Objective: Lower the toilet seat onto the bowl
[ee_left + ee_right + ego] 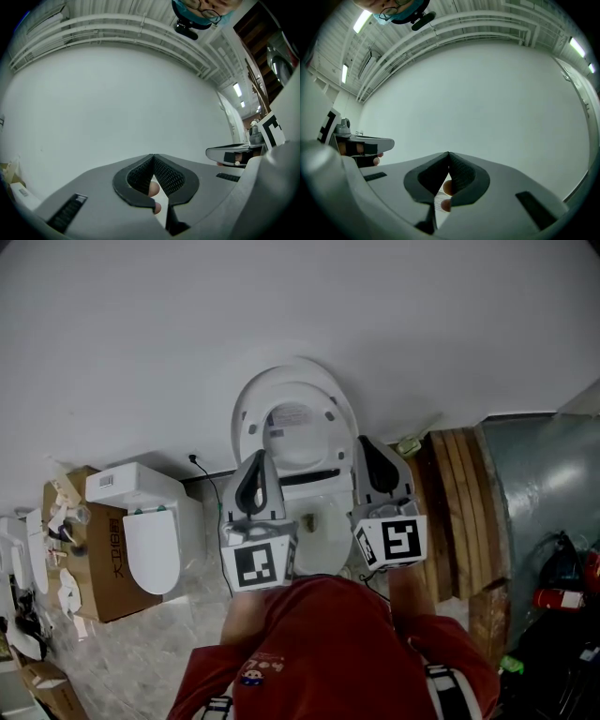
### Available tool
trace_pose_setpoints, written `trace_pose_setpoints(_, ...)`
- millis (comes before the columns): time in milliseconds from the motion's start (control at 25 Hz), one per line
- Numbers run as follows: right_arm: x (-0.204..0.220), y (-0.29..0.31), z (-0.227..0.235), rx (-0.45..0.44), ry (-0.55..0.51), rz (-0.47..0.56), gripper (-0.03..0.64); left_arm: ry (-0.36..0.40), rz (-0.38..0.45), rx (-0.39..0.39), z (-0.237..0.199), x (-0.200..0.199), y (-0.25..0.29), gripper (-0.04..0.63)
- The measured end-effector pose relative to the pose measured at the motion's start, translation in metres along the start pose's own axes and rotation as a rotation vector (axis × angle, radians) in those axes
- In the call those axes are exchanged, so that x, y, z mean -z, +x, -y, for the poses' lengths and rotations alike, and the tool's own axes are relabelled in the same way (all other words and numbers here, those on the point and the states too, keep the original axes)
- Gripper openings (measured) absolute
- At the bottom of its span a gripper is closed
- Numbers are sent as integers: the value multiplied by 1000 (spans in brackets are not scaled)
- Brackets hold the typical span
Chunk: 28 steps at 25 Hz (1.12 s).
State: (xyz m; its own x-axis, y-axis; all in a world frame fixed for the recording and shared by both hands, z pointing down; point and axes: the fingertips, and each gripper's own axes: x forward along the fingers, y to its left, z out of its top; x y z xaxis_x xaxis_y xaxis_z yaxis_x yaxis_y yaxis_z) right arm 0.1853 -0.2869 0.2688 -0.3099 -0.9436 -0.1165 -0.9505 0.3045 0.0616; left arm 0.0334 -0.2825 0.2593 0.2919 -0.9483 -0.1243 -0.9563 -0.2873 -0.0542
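Approach to raised toilet seat (281,388), nothing held.
Nearest me, left gripper (259,463) and right gripper (367,448) hang over the bowl (319,531), jaws pressed together and empty. Beyond them the seat stands upright by the wall. I'd hook its top rim with one closed tip and ease it down slowly.

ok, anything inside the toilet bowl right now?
Bare white bowl with a small dark spot, probably the drain; nothing else shows. The left gripper and right gripper cover its side rims, and the person's red top hides its near edge.
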Motion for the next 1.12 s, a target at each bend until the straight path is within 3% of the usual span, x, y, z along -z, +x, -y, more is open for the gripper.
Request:
trace_pose_setpoints(240,3,29,-14,-14,-30,-18,14,9,-21,-8,-30,10,14,12)
trace_pose_setpoints(560,13,61,-36,-40,-70,-53,14,-56,6,13,-53,18,28,12)
trace_pose_setpoints(1120,51,100,-67,-67,-148,-191,14,-90,-24,60,-81,45,41,12)
